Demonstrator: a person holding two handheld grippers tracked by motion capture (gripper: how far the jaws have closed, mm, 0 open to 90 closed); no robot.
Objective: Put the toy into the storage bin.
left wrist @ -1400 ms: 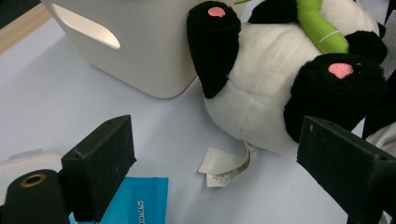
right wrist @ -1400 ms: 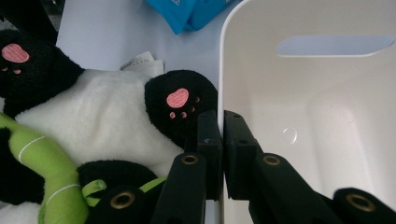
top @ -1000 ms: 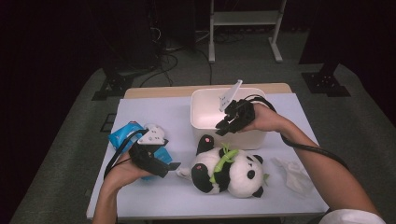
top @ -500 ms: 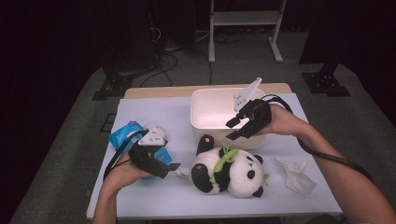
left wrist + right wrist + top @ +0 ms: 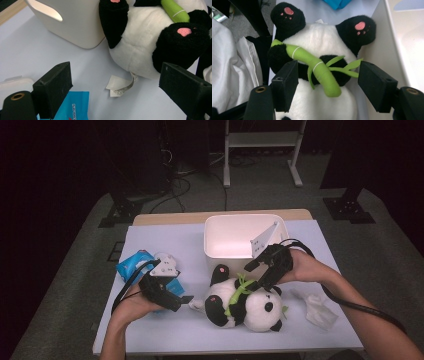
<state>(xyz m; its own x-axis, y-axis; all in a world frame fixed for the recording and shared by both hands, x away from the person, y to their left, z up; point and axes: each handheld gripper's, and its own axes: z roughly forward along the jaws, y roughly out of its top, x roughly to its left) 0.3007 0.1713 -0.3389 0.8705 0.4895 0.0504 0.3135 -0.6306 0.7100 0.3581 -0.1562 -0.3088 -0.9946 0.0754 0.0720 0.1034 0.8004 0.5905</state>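
A black-and-white panda plush (image 5: 247, 305) lies on its back on the pale blue table, holding a green bamboo stick (image 5: 317, 70). My right gripper (image 5: 256, 276) hovers open just above its belly, in front of the white bin (image 5: 235, 251); in the right gripper view the jaws of this gripper (image 5: 331, 86) stand on either side of the bamboo without touching it. My left gripper (image 5: 181, 301) rests open at the panda's left. Its jaws (image 5: 118, 86) face the panda (image 5: 140, 50) and a curled white label (image 5: 120, 85).
A blue packet (image 5: 131, 266) lies under my left hand, with a white lidded piece (image 5: 12, 83) beside it. A crumpled white cloth (image 5: 316, 309) lies at the table's right front. The bin wall (image 5: 75, 25) stands close behind the panda.
My right gripper came down from over the bin's right rim toward me and now hangs over the panda. The left gripper and the panda stayed put.
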